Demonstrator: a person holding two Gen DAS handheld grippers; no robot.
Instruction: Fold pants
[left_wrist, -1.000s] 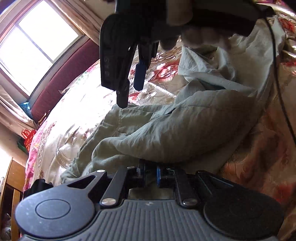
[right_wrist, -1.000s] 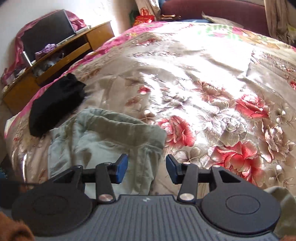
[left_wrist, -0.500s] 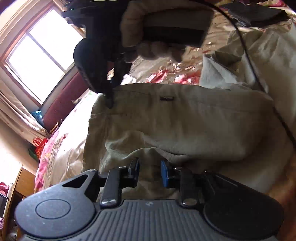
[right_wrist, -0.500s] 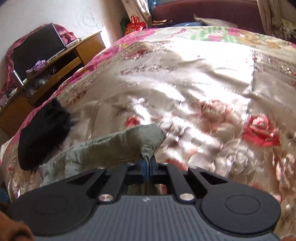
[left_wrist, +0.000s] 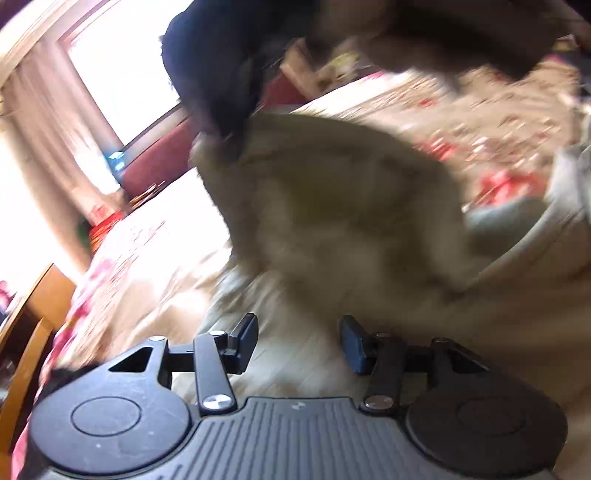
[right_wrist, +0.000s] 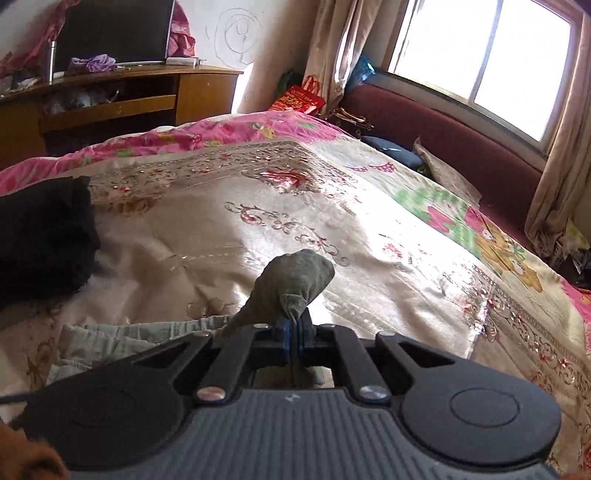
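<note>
The grey-green pants hang in a blurred sheet over the bed, and their lower part lies rumpled below. My right gripper is shut on a bunched corner of the pants and holds it up off the bedspread. From the left wrist view the right gripper shows at the top, dark and blurred, pinching the sheet's upper left edge. My left gripper has its jaws opening. Pale cloth lies under the gap, and the pads do not press on it.
A shiny floral bedspread covers the bed. A black garment lies at its left. A wooden desk with a dark screen stands behind. A maroon bench and curtains run under the window.
The right gripper closed on the pants corner and lifted it, swinging toward the window. The left gripper let go of the cloth and its jaws spread while it moved sideways.
</note>
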